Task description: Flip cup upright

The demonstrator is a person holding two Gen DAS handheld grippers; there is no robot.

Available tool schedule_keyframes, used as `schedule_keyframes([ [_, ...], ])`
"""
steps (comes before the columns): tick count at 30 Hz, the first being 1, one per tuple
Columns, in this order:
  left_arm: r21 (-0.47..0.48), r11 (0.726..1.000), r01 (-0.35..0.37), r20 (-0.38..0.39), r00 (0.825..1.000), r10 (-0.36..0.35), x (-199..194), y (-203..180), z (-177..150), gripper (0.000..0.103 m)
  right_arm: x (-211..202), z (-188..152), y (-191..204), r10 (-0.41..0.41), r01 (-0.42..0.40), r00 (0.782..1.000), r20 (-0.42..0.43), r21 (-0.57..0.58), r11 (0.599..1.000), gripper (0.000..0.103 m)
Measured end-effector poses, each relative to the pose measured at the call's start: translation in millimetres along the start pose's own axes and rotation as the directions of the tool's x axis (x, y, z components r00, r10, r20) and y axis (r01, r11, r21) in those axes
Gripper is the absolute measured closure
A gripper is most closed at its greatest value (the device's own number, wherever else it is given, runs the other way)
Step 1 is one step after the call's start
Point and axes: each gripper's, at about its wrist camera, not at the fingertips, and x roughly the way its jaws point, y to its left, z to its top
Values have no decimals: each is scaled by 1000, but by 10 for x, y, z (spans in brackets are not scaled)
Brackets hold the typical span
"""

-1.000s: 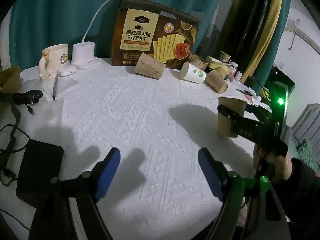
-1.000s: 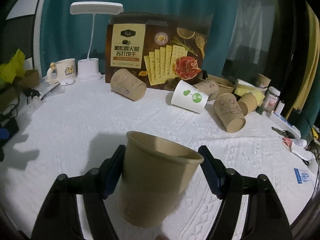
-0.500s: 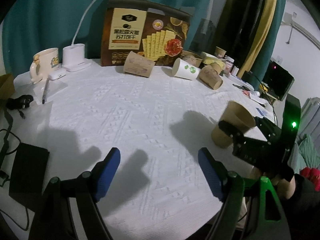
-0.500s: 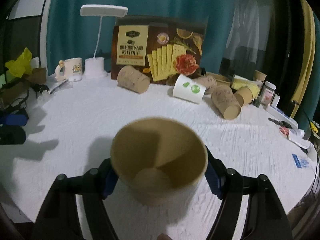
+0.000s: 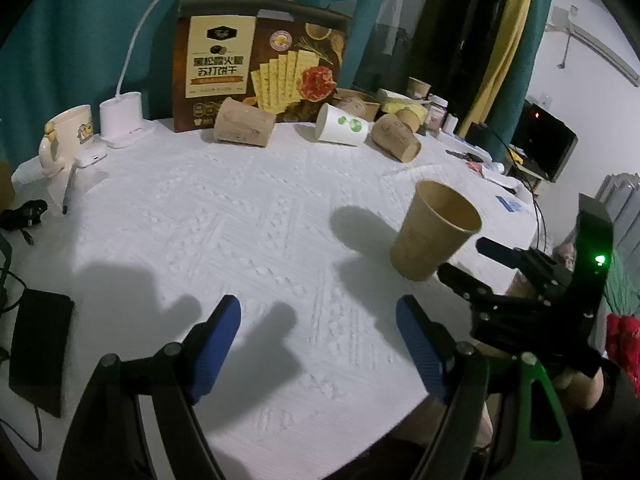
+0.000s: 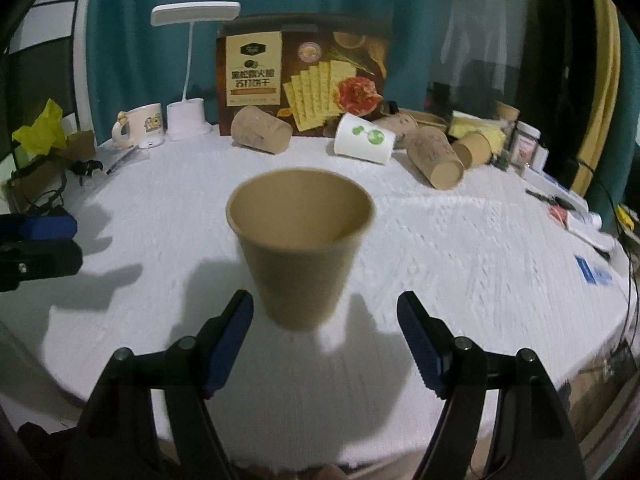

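The cup (image 6: pixel 301 248) is seen standing upright, mouth up, on the white-covered bench (image 6: pixel 460 264). It is set just ahead of the right tongs (image 6: pixel 325 338), beyond the blue pads (image 6: pixel 228 332), which are parted and have just been opening; the cup is not touched by them. The left tongs (image 5: pixel 318 346) are held apart over bare cloth, well to the cup's left, with nothing between them. Behind the cup, toppled cups (image 6: pixel 262 129) are lined before a cracker box (image 6: pixel 304 80).
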Motion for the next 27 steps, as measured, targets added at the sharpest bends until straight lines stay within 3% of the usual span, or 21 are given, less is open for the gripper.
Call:
schedule_keyframes([
  [9, 55, 998, -1, 0, 1000, 1, 5, -155, -4, 23, -383, -167, -277, -53, 57, 998, -27, 131, 990, 31],
  [19, 132, 991, 15, 51, 998, -22, -108, -388, 82, 19, -740, -154, -501, -99, 100, 995, -18, 194, 976, 31],
  [27, 234, 972, 12, 166, 985, -53, -368, -649, 202, 19, -1079, 14, -648, -137, 124, 989, 49, 218, 968, 31],
])
